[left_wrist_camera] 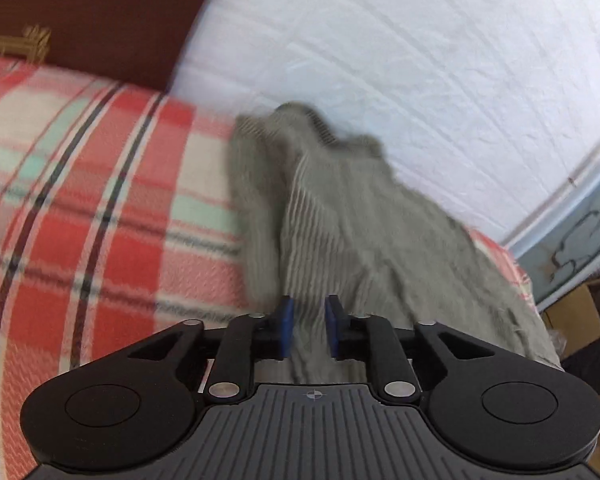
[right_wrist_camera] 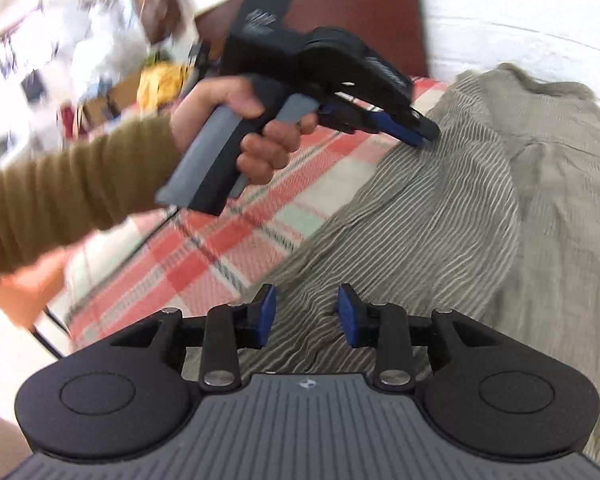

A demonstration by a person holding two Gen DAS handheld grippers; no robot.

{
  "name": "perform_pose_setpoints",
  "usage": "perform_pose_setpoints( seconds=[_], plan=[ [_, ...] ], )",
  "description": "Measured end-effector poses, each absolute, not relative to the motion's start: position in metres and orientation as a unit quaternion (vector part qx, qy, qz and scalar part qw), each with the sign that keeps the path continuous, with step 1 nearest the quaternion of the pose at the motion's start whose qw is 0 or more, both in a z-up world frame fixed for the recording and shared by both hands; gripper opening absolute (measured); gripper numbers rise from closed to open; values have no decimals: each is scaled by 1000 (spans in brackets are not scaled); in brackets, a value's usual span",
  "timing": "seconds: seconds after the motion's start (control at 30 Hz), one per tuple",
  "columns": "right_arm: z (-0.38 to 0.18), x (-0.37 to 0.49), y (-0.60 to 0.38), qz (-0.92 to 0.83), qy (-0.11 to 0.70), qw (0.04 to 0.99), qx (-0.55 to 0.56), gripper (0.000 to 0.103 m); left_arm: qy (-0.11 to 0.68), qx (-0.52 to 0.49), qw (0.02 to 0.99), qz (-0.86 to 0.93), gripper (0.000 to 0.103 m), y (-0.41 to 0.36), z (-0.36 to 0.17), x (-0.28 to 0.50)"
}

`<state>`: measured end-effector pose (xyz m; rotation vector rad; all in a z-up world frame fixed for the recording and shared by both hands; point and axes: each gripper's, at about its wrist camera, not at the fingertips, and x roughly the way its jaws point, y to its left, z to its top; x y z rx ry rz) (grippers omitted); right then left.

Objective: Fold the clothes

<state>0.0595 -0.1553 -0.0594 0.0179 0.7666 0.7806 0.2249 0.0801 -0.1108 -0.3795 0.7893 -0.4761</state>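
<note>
A grey-green striped garment (left_wrist_camera: 360, 220) lies crumpled on a red plaid blanket (left_wrist_camera: 100, 200). In the left wrist view my left gripper (left_wrist_camera: 309, 328) hovers over the garment's near edge. Its blue pads stand apart, with cloth showing under the gap but not pinched. The right wrist view shows the same garment (right_wrist_camera: 460, 200) spread wide, and my right gripper (right_wrist_camera: 307, 316) stands open just above its striped side. Further back a hand (right_wrist_camera: 260, 132) in an olive sleeve (right_wrist_camera: 80, 192) holds the left gripper (right_wrist_camera: 420, 134), whose tips are at the garment's far left edge.
The plaid blanket (right_wrist_camera: 228, 240) covers the bed. A dark brown headboard (left_wrist_camera: 100, 12) and a white textured surface (left_wrist_camera: 380, 40) rise behind it. A cardboard box (left_wrist_camera: 576, 320) sits past the bed's right edge. Blurred room clutter (right_wrist_camera: 100, 60) lies beyond the left side.
</note>
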Motion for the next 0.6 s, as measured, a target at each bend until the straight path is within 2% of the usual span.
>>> perform_pose_setpoints(
  seconds=[0.1, 0.27, 0.43, 0.6],
  plan=[
    [-54, 65, -174, 343, 349, 871, 45, 39, 372, -158, 880, -249, 43, 63, -101, 227],
    [-56, 71, -190, 319, 357, 873, 96, 39, 375, -112, 889, -239, 48, 39, -108, 259],
    [-61, 72, -199, 319, 364, 868, 111, 39, 387, -164, 890, -177, 47, 56, -126, 311],
    [-69, 82, -208, 312, 381, 858, 143, 39, 379, -155, 899, -157, 47, 55, -126, 342]
  ],
)
